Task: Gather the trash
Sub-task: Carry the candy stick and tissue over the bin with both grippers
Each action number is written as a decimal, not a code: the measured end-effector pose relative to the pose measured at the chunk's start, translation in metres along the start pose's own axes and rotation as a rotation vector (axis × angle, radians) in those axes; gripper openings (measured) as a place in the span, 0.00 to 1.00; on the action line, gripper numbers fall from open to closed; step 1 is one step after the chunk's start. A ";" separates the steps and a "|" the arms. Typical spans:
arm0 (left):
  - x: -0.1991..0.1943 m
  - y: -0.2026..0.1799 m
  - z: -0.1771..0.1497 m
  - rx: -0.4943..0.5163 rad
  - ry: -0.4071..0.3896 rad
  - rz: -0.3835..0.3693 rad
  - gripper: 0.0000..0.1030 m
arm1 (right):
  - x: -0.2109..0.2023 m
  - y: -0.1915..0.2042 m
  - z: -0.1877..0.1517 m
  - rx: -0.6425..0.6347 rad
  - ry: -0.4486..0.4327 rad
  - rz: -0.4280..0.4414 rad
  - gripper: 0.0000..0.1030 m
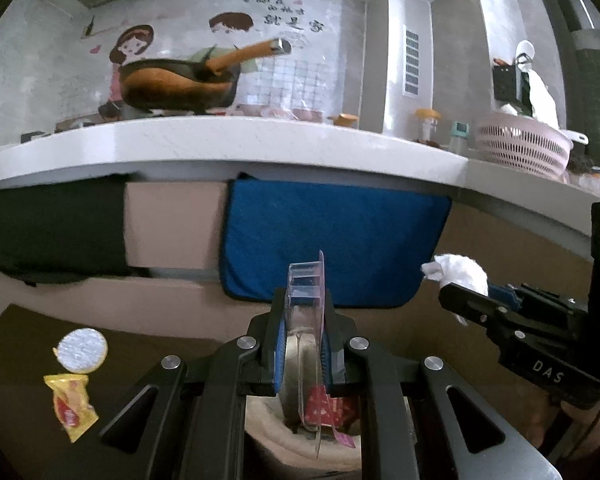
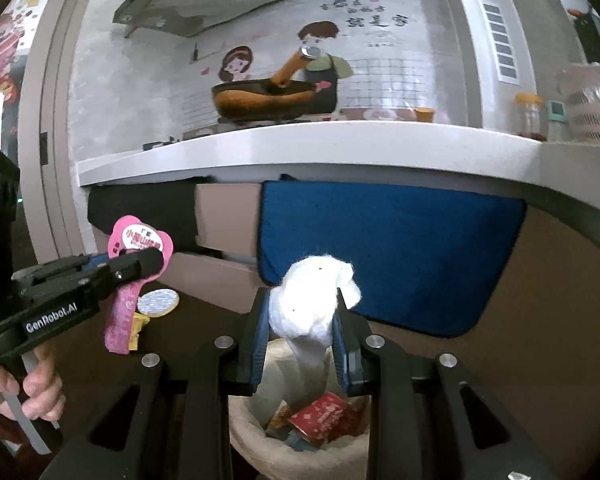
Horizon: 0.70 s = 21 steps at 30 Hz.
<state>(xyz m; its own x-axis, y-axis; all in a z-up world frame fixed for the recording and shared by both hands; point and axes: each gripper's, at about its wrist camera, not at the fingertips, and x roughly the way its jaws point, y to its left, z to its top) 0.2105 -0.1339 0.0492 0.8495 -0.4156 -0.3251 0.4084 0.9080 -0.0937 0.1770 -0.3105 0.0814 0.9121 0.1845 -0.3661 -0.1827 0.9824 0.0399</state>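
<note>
Left fingers clamped tight on pink-backed blister pack, pack edge-on, long axis along fingers. Right fingers pinched on white tissue wad. Bin directly below both (liner mouth open, red wrappers inside), right nearer its centre. More trash on floor to left: round pad, yellow wrapper.

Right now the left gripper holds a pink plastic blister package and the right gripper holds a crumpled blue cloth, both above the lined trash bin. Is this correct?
Not quite. The right gripper holds a crumpled white tissue, not a blue cloth, as the right wrist view shows. The left gripper does hold the pink plastic blister package, above the lined trash bin.
</note>
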 end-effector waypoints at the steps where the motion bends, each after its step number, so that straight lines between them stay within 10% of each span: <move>1: 0.005 -0.002 -0.003 0.003 0.010 -0.002 0.14 | 0.001 -0.003 -0.002 0.005 0.002 -0.003 0.25; 21: 0.083 0.003 -0.058 -0.015 0.190 0.017 0.14 | 0.067 -0.042 -0.051 0.115 0.130 0.020 0.25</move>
<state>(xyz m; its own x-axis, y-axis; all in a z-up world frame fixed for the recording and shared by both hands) 0.2626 -0.1625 -0.0325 0.7774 -0.3836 -0.4985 0.3881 0.9162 -0.0998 0.2268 -0.3409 0.0073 0.8523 0.2063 -0.4807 -0.1510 0.9768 0.1515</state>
